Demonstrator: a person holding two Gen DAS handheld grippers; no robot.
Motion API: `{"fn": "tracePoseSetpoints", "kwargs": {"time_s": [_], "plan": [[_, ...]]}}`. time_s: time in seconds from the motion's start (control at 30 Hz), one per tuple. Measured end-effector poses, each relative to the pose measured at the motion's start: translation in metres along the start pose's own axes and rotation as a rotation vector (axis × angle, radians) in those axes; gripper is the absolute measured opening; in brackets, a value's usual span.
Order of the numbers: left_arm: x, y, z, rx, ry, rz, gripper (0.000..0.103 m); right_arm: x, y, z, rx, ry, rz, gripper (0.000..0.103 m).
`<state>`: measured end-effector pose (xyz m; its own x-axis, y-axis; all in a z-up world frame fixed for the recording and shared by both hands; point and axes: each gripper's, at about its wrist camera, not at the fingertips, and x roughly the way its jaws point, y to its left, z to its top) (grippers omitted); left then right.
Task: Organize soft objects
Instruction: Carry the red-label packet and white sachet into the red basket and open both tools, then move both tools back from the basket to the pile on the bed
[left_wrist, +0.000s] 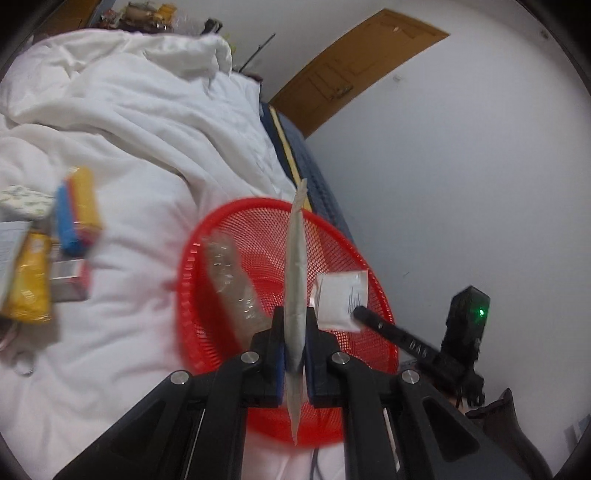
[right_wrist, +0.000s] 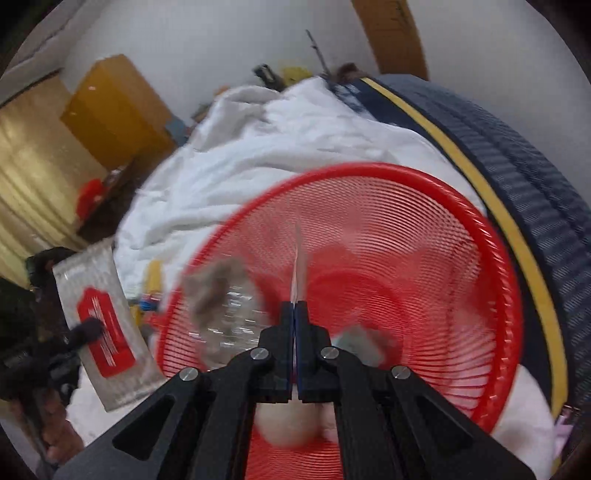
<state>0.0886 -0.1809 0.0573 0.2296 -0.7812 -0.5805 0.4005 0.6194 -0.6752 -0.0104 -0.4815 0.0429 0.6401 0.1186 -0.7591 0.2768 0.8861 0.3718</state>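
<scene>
A red mesh basket (left_wrist: 343, 236) sits on the white duvet; it also shows in the right wrist view (right_wrist: 461, 206). My left gripper (left_wrist: 295, 314) is shut on a flat silver pouch (left_wrist: 297, 258), seen edge-on above the basket; its face with a red label shows in the right wrist view (right_wrist: 99, 332). My right gripper (right_wrist: 295, 306) is shut on a thin white packet (right_wrist: 298, 266), seen edge-on over the basket; in the left wrist view this packet (left_wrist: 341, 299) shows flat at the right gripper's tip (left_wrist: 360, 312). A clear plastic bag (left_wrist: 232, 277) lies in the basket.
The white duvet (left_wrist: 129, 129) covers a bed with a dark blue mattress edge (right_wrist: 524, 177). A pile of packets and boxes (left_wrist: 48, 251) lies at the left on the duvet. A white wall and a wooden door (left_wrist: 354, 70) are on the right.
</scene>
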Motion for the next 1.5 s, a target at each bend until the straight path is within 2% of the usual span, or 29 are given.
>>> {"fn": "tracePoseSetpoints", "kwargs": {"time_s": [0.1, 0.2, 0.3, 0.5, 0.57, 0.63, 0.8, 0.9, 0.97, 1.03, 1.1, 1.13, 1.17, 1.27, 1.4, 1.5], "plan": [[0.037, -0.007, 0.007, -0.016, 0.057, 0.015, 0.007, 0.009, -0.011, -0.003, 0.01, 0.046, -0.029, 0.001], [0.065, -0.005, 0.005, -0.074, 0.087, -0.021, 0.007, 0.015, -0.017, -0.006, 0.007, 0.069, -0.068, 0.001], [0.09, 0.001, 0.001, -0.125, 0.122, -0.023, 0.007, 0.019, -0.024, -0.009, 0.016, 0.084, -0.083, 0.001], [0.126, -0.001, -0.008, -0.129, 0.183, 0.046, 0.007, 0.025, -0.031, -0.009, -0.004, 0.121, -0.125, 0.001], [0.134, -0.002, -0.012, -0.104, 0.189, 0.109, 0.007, 0.027, -0.029, -0.012, -0.026, 0.126, -0.149, 0.001], [0.14, 0.0, -0.014, -0.1, 0.199, 0.122, 0.007, 0.031, -0.027, -0.012, -0.04, 0.132, -0.167, 0.001], [0.146, -0.01, -0.017, -0.039, 0.184, 0.186, 0.011, 0.033, -0.025, -0.013, -0.069, 0.159, -0.206, 0.004], [0.15, -0.016, -0.021, -0.019, 0.184, 0.21, 0.018, 0.031, -0.024, -0.014, -0.076, 0.168, -0.218, 0.007], [0.155, -0.02, -0.023, 0.001, 0.193, 0.231, 0.028, 0.029, -0.021, -0.013, -0.093, 0.169, -0.249, 0.015], [0.157, -0.022, -0.025, 0.006, 0.192, 0.23, 0.048, 0.024, -0.018, -0.012, -0.108, 0.15, -0.264, 0.027], [0.162, -0.025, -0.026, 0.016, 0.186, 0.215, 0.058, 0.018, -0.014, -0.011, -0.118, 0.129, -0.274, 0.036], [0.165, -0.027, -0.03, 0.021, 0.182, 0.206, 0.059, 0.014, -0.012, -0.01, -0.124, 0.113, -0.288, 0.048], [0.163, -0.029, -0.03, 0.027, 0.174, 0.202, 0.059, 0.01, -0.009, -0.01, -0.132, 0.092, -0.302, 0.055], [0.158, -0.033, -0.029, 0.028, 0.148, 0.201, 0.059, -0.001, -0.003, -0.008, -0.145, 0.049, -0.298, 0.055], [0.145, -0.034, -0.026, 0.022, 0.114, 0.176, 0.059, -0.017, 0.02, -0.009, -0.184, -0.02, -0.211, 0.055], [0.121, -0.039, -0.027, 0.076, 0.082, 0.183, 0.059, -0.027, 0.051, -0.014, -0.232, -0.083, -0.139, 0.056]]}}
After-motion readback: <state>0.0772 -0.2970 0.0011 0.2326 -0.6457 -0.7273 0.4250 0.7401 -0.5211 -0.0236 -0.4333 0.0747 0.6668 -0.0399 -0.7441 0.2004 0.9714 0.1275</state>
